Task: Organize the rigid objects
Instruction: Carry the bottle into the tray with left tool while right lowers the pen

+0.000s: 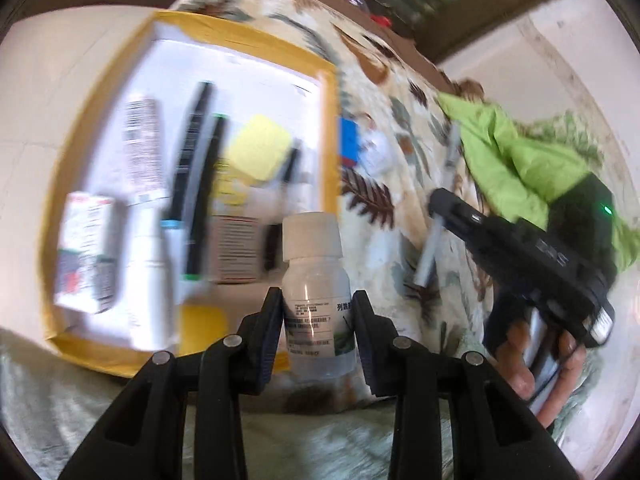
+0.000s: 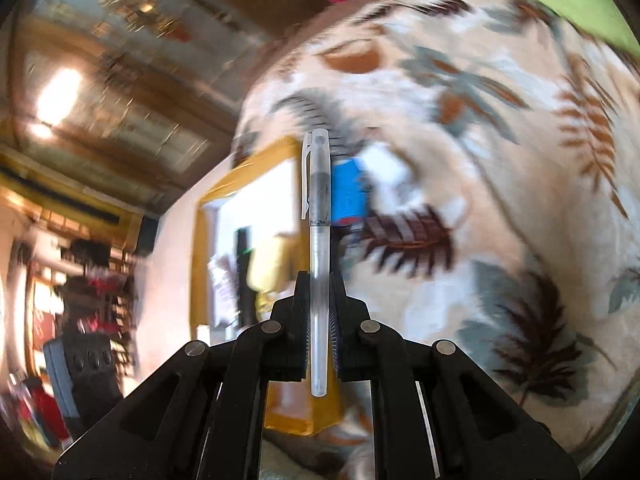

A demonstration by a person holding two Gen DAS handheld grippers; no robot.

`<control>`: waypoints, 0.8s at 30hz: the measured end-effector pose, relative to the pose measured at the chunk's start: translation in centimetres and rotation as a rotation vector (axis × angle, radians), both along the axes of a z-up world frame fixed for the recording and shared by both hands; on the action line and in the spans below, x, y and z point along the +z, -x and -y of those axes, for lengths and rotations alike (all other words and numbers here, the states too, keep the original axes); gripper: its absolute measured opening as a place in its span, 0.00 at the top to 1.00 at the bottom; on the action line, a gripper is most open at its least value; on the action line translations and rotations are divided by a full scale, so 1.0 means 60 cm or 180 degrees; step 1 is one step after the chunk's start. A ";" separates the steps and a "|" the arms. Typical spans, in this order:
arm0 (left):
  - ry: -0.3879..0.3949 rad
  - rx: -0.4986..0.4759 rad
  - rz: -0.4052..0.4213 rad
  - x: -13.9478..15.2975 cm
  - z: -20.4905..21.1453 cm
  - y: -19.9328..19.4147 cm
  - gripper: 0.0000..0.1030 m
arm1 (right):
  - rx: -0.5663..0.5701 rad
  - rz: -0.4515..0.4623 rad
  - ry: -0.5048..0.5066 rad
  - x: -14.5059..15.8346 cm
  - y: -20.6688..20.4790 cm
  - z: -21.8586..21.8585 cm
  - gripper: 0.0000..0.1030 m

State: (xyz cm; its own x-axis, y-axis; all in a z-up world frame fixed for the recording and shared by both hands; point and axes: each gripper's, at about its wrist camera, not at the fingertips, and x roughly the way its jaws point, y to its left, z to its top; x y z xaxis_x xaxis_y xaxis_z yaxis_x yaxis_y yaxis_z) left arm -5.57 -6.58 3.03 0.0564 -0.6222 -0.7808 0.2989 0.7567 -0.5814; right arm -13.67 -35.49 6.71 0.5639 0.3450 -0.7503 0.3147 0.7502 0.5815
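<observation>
The left gripper [image 1: 318,312] held a small clear bottle [image 1: 316,292] with a white cap, and the yellow tray [image 1: 330,120] full of boxes and tubes lay at its ten o'clock. The right gripper [image 2: 319,304] was pinched tight on a clear pen [image 2: 319,240] pointing to twelve o'clock, over the leaf-print cloth [image 2: 500,160], with the tray at nine o'clock.
</observation>
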 end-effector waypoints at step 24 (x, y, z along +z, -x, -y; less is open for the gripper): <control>-0.0246 0.0572 0.0082 -0.024 -0.068 -0.197 0.66 | 0.0534 -0.0316 0.0130 -0.053 -0.243 -0.141 0.92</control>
State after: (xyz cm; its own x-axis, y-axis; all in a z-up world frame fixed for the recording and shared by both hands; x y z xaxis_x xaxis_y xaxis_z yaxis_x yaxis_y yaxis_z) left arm 6.27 -2.50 1.56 0.1818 -0.5387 -0.8226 0.1693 0.8412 -0.5135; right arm 0.94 -27.06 3.54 0.4237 0.3961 -0.8146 0.2375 0.8193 0.5219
